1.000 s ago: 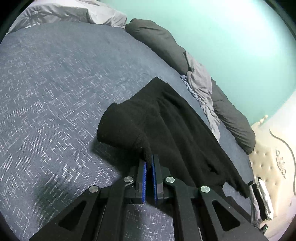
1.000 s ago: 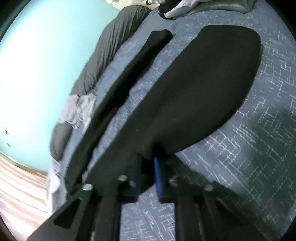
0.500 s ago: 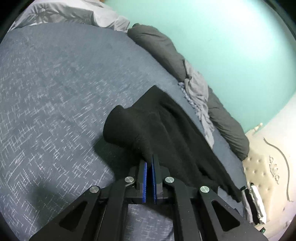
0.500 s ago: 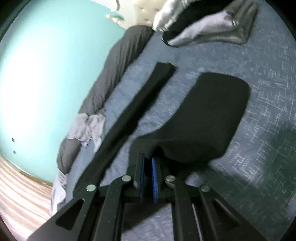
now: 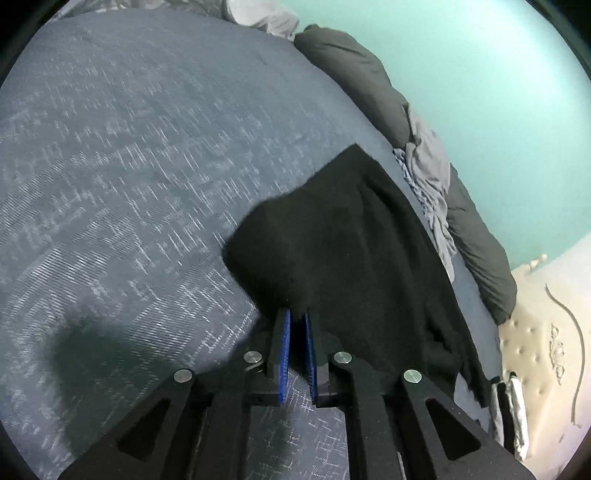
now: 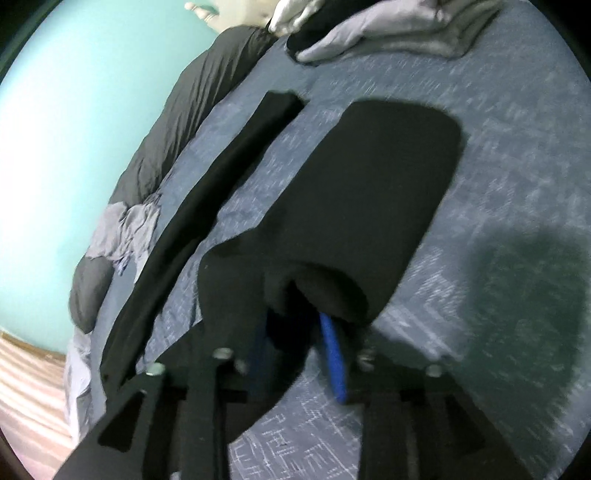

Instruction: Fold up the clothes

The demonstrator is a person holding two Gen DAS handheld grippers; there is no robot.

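A black fleece garment (image 5: pixel 351 251) lies on the blue-grey patterned bed cover (image 5: pixel 129 166). My left gripper (image 5: pixel 297 312) holds its near edge at the fingertips. The blue pads stand a narrow gap apart and are opening, with cloth still pinched at their tips. In the right wrist view the garment (image 6: pixel 369 184) lies folded over, and a long black strip of it (image 6: pixel 221 177) runs along its left side. My right gripper (image 6: pixel 291 325) is opening. Its jaws stand well apart, and a rolled fold of the garment lies loosely between and over the blurred tips.
Dark grey bedding (image 5: pixel 351 74) and a crumpled light grey cloth (image 5: pixel 428 166) run along the teal wall. A cream tufted headboard (image 5: pixel 535 350) is at the right. Grey clothes (image 6: pixel 388 29) are piled at the bed's far end. Wooden floor (image 6: pixel 29 387) shows past the bed's edge.
The right gripper's jaws have parted from pinching the black cloth to standing wide. The left pads have opened a sliver, and the raised fold by them has sunk flatter.
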